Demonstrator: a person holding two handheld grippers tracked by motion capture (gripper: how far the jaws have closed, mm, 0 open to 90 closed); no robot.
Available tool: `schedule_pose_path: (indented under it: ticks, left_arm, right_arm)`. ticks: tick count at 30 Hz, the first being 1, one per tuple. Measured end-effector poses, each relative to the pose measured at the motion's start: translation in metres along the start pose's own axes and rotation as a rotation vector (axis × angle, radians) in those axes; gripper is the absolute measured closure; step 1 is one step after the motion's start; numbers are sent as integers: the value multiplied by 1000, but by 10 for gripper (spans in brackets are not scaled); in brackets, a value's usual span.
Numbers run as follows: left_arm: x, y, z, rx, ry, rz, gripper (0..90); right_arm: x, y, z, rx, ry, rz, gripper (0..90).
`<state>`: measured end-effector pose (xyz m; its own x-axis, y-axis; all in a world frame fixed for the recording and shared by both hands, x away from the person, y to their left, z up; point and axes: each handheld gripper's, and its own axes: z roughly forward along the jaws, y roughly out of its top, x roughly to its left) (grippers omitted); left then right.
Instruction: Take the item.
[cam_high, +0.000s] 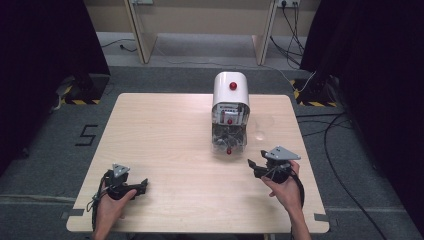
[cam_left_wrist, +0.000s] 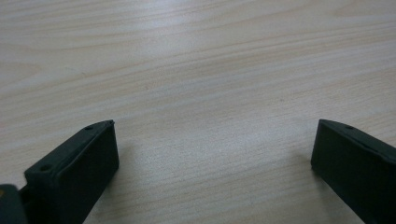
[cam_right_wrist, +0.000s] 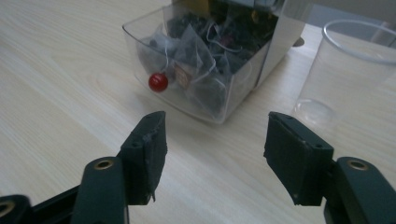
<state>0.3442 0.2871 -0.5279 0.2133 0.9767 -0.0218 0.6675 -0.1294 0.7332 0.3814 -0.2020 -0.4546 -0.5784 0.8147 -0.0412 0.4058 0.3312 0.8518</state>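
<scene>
A white dispenser box with a red button on top stands at the table's far middle. Its clear drawer is pulled out toward me and holds several tea bags; a red knob sits on the drawer's front. A clear plastic cup stands upright just right of the drawer. My right gripper hovers open a little in front of the drawer, nothing between its jaws. My left gripper rests low at the table's near left, open over bare wood.
The light wooden table has bare room across its left half and front. Cables trail on the grey floor to the right, and dark curtains hang at both sides.
</scene>
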Motion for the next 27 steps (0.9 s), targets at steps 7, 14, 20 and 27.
schedule_pose_path:
  ticks: [7, 14, 20, 27]
  left_arm:
    - [0, 0, 0, 0, 0, 0, 0]
    - [0, 0, 0, 1, -2, 0, 0]
    - [0, 0, 0, 1, -2, 0, 0]
    - [0, 0, 0, 1, -2, 0, 0]
  right_arm:
    - [3, 12, 4, -28, 11, -24, 458]
    - [2, 27, 9, -56, 8, -27, 496]
    - [3, 39, 19, -69, 19, -26, 517]
    - [3, 45, 28, -63, 25, -29, 534]
